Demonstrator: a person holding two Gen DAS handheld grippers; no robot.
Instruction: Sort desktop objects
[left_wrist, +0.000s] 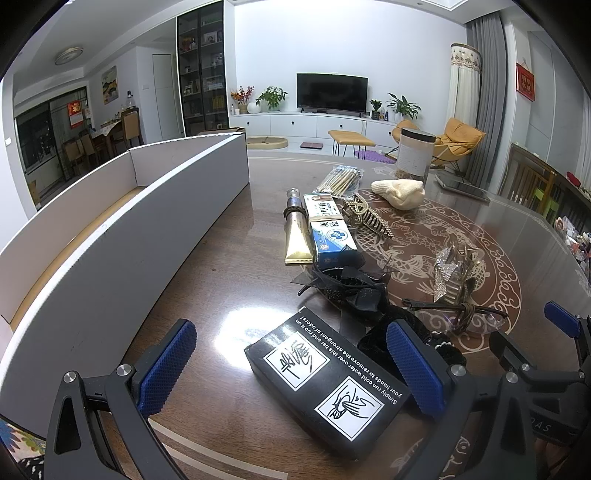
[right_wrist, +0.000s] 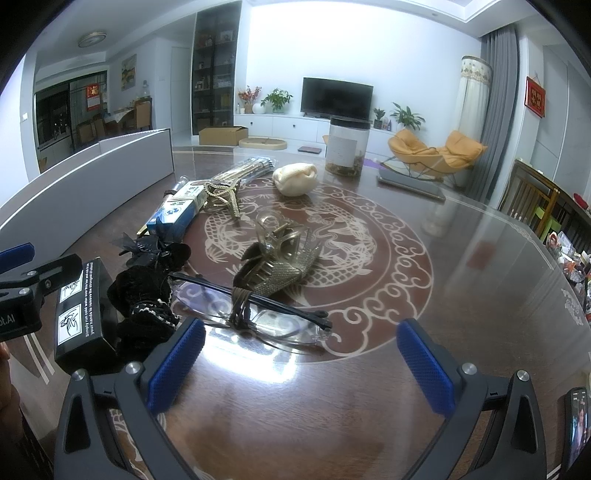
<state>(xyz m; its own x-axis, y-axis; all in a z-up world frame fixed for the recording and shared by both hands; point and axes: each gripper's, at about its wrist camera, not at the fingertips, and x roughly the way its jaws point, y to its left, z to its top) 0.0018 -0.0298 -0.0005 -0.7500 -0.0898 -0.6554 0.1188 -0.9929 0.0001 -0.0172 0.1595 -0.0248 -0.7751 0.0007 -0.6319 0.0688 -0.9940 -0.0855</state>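
Left wrist view: left tongs (left_wrist: 291, 369) gape wide, empty, straddling the black soap-bar box (left_wrist: 327, 386) on the surface (left_wrist: 221, 258). Likely rigid, light, glossy; grip its long sides. Right tongs (right_wrist: 301, 365) open, empty.

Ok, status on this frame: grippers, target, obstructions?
Left gripper open, straddling black box on table. Right gripper open, empty, short of glasses. Black scrunchie against box's far side.

Glossy, seemingly glass-topped wooden table (right_wrist: 461, 280)
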